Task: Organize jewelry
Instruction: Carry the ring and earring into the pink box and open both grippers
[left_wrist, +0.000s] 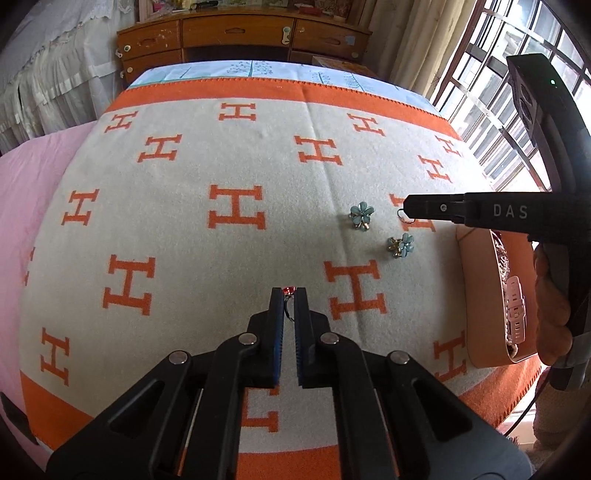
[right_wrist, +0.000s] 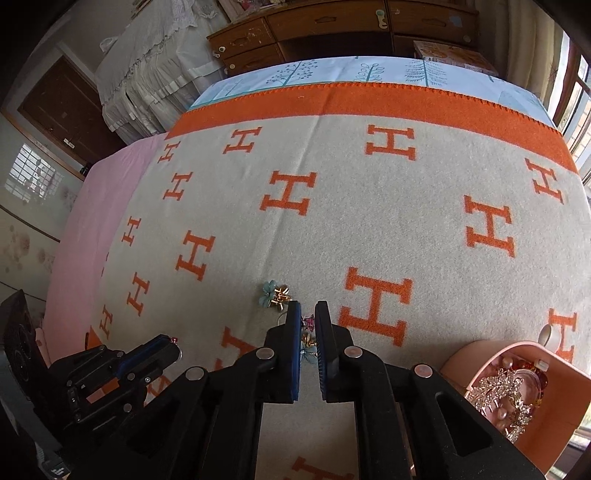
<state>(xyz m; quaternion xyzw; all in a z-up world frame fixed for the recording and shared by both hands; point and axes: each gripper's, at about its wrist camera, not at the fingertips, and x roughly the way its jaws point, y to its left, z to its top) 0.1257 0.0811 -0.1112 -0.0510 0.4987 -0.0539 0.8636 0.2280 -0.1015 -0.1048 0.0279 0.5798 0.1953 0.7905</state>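
Observation:
My left gripper is shut on a small red earring with a thin wire hook, held just above the blanket; it also shows in the right wrist view. My right gripper is shut on a small pink earring; in the left wrist view its wire hook hangs at the tip. Two blue flower earrings lie on the blanket: one left of the right gripper's tip, one below it. The pink jewelry box sits at the right, holding a crystal brooch and a pink watch strap.
The orange and grey H-patterned blanket covers the bed. A wooden dresser stands beyond the bed's far end. A barred window is on the right. A pink sheet lies on the left.

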